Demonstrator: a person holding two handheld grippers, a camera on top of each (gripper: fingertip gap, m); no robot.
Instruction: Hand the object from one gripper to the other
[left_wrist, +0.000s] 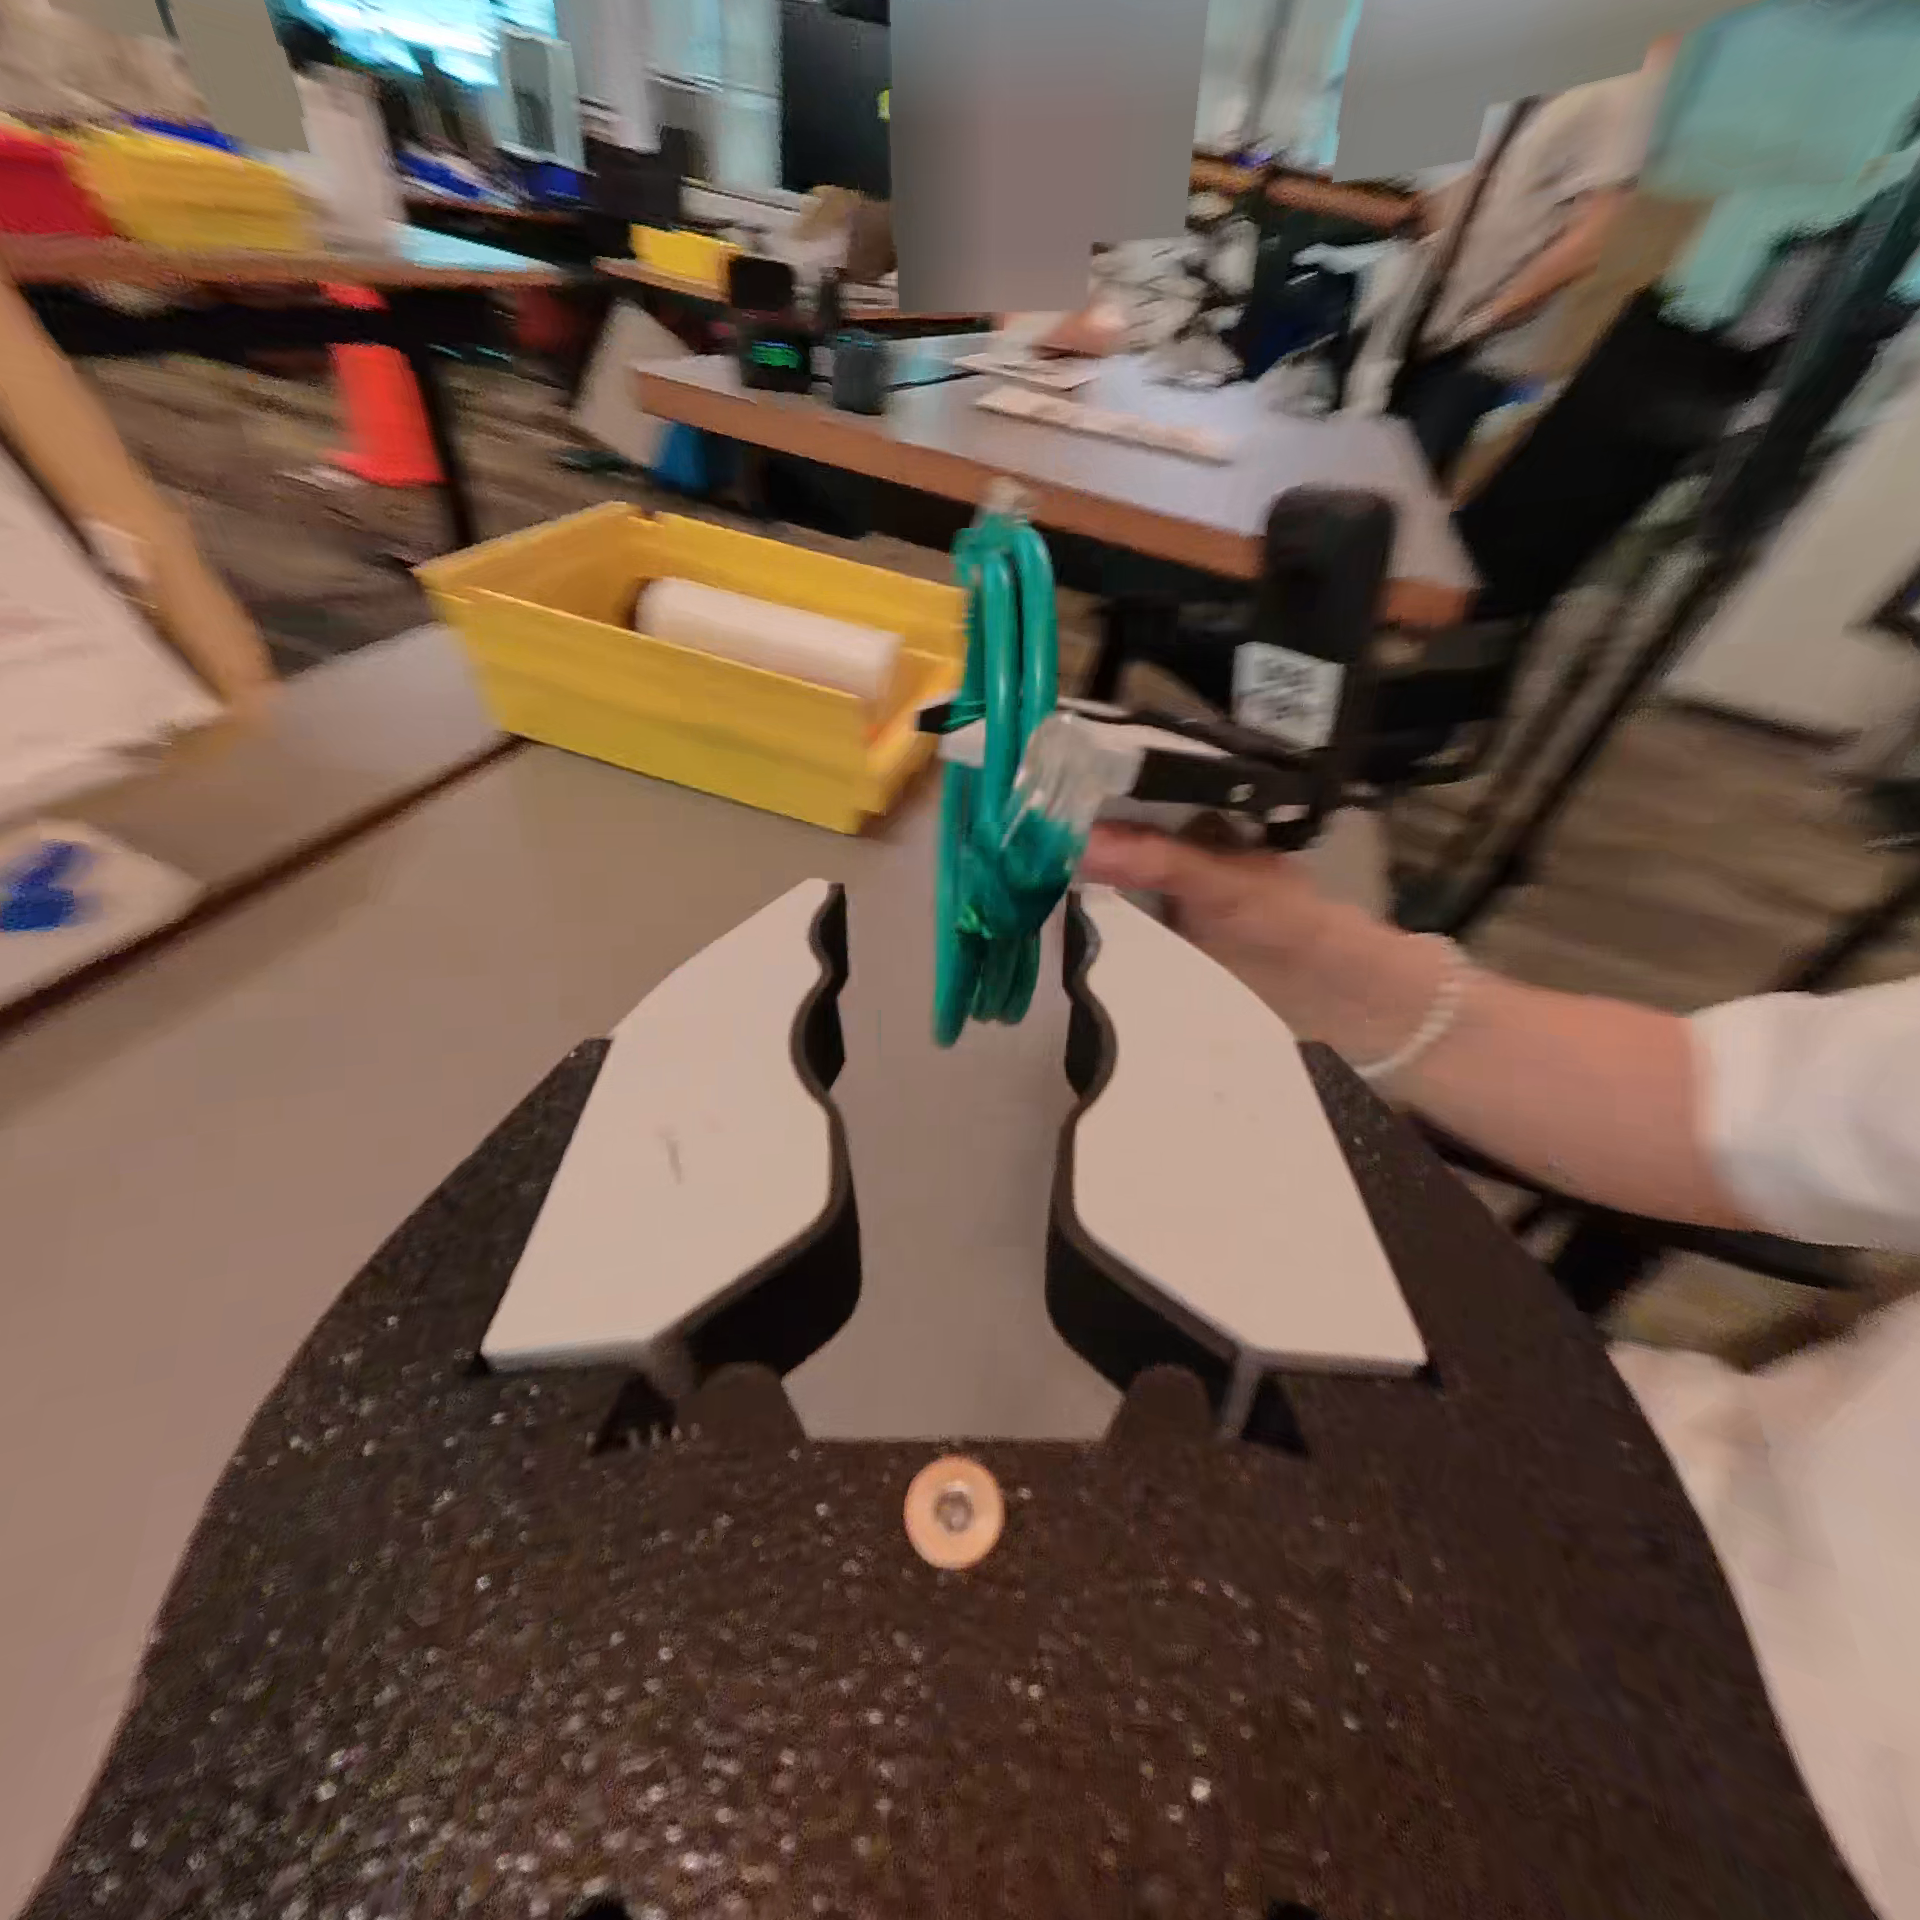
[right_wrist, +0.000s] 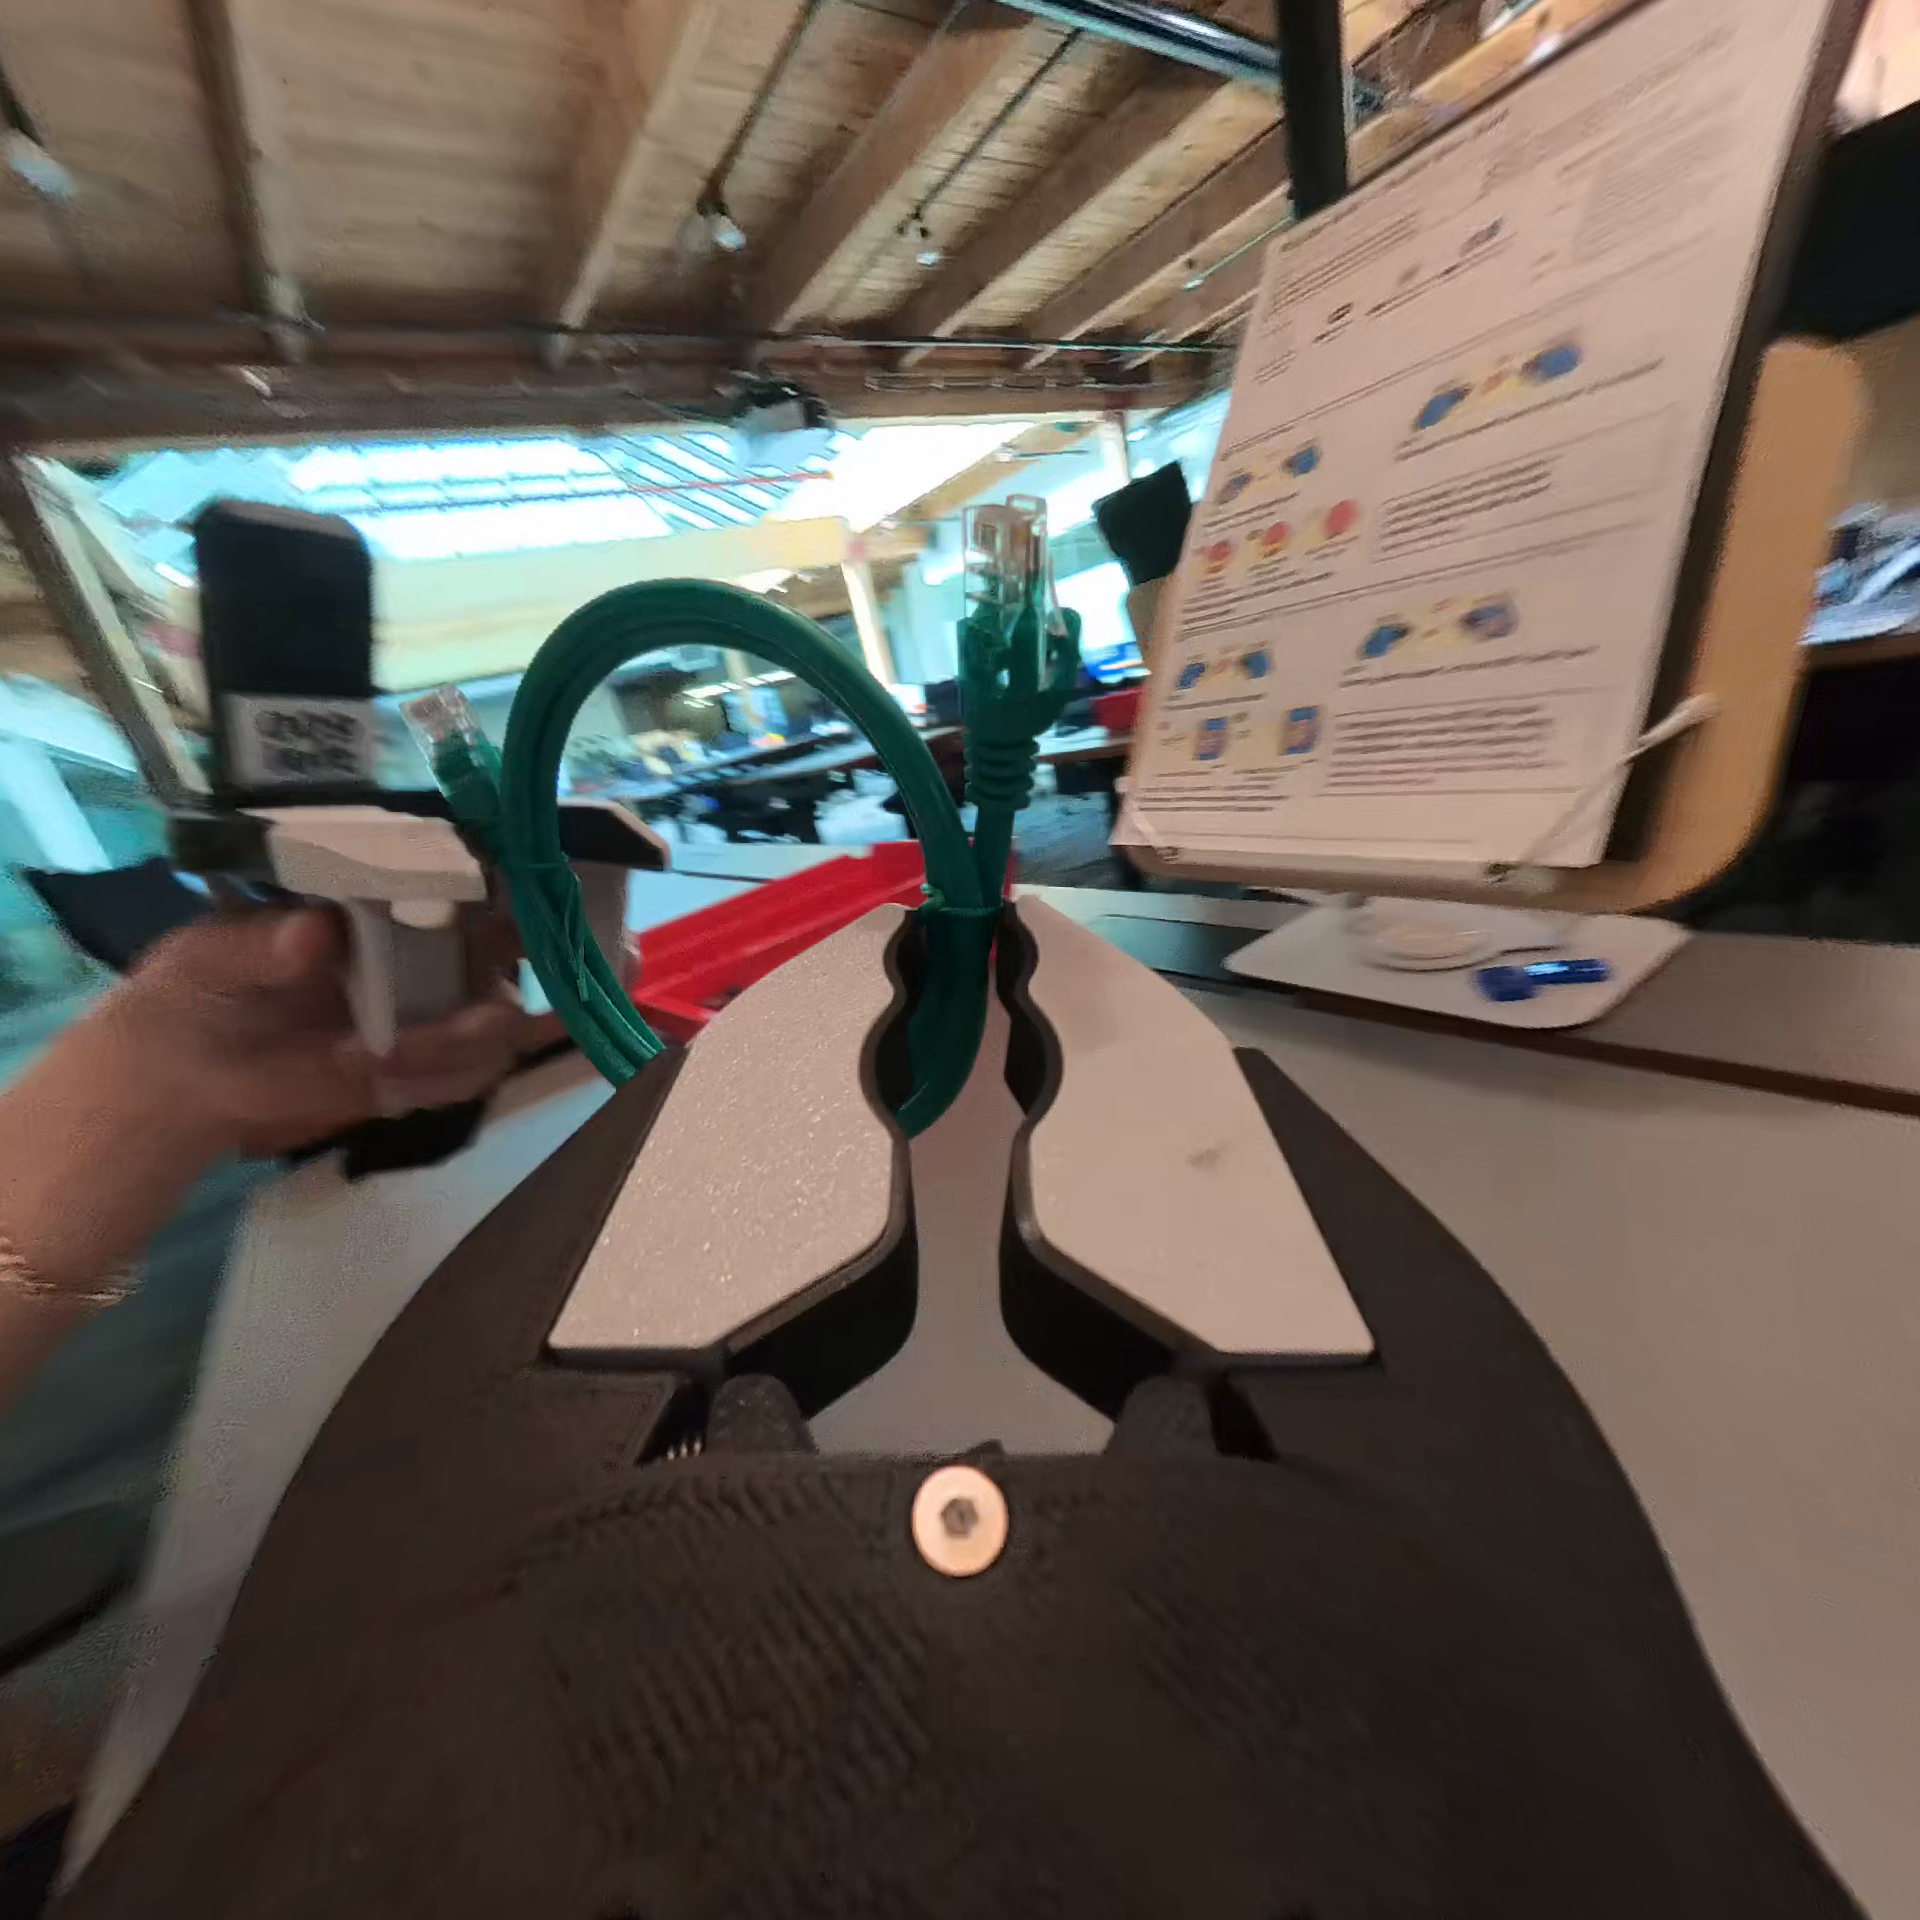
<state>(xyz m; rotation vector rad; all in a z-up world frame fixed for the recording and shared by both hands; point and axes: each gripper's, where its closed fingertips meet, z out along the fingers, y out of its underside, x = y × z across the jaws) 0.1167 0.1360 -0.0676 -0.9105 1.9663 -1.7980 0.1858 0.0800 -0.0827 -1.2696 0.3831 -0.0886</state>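
Closest to my right wrist camera, the right gripper has its jaws drawn in tight on a green ethernet cable, clamping the tied bundle near the fingertips. One clear plug stands upright above the tips, and the coil arcs off to the left with a second plug at its end. Over there I see the left gripper, held in a hand, right up against the loop; whether it touches I cannot tell.

From my left wrist camera, the left gripper's jaws stand apart and grip nothing; the cable hangs between and just past the fingertips. Behind it on the grey table sits a yellow bin with a white roll inside.
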